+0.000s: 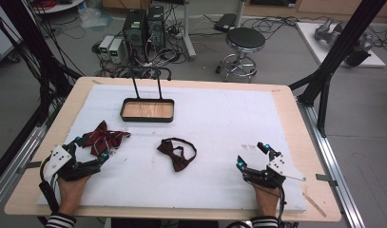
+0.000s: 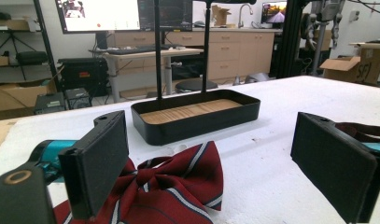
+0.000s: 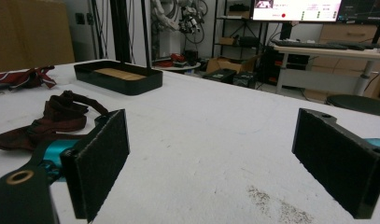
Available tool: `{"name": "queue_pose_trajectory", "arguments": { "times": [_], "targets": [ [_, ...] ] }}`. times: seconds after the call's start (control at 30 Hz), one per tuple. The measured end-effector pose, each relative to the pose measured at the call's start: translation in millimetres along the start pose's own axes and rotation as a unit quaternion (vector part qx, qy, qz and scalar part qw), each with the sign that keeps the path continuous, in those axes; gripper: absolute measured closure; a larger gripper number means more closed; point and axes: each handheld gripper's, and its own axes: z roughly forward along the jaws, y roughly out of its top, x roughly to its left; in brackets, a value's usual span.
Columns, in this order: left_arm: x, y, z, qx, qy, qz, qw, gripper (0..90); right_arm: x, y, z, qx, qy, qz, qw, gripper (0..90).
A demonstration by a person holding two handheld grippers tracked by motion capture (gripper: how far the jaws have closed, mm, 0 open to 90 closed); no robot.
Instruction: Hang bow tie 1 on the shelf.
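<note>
High view, lower left: left gripper [image 1: 90,148], jaws spread wide, straddles the striped dark-red fabric bow tie [image 1: 103,137]. Right gripper [image 1: 251,155] rests released. Closing off-centre could pinch only one wing, letting the tie slip.

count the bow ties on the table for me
2. A striped red bow tie lies at the left, between the open jaws of the left tool. A darker bow tie lies near the middle of the white mat.
</note>
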Motion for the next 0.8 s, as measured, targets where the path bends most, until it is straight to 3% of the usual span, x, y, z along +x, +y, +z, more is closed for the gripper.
{"name": "queue_pose_trajectory", "arguments": {
  "times": [0.63,0.8],
  "targets": [
    [0.4,1.3,3.0,0.017,0.003,-0.003,0.9998,11.7,-0.6,-0.3,-1.0,-0.004,-0.001,0.009,1.0,10.3],
    [1.1,2.1,3.9,0.024,0.001,-0.006,0.9997,11.7,-1.0,-0.2,-0.6,-0.006,-0.002,0.001,1.0,10.2]
  ]
}}
